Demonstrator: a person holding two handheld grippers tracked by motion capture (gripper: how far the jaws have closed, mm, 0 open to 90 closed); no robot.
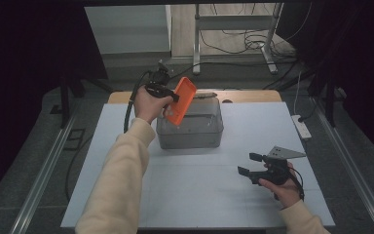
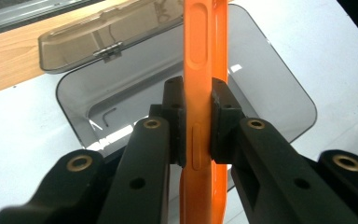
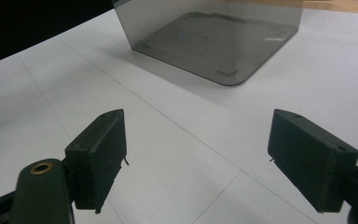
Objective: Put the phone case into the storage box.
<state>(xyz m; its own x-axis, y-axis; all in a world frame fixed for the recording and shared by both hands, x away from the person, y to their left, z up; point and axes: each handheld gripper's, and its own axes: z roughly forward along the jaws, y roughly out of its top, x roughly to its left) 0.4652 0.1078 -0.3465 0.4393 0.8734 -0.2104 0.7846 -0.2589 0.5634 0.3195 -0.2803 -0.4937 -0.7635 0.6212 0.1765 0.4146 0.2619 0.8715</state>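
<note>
Orange plastic phone case [image 1: 183,101], clamped edge-on in the left gripper [image 2: 197,123] jaws above the open smoky translucent plastic box [image 1: 190,134]: lower it centred, clear of walls; right gripper [image 1: 249,164] jaws spread, idle above the worktop [image 1: 199,195].

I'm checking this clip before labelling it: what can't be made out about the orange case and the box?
- Orange case: left gripper view, its lower end is cut off by the bottom edge; the left gripper jaws cover its middle.
- Box: high view, the case hides part of its inside.
- Lid: left gripper view, top edge cuts it off.
</note>
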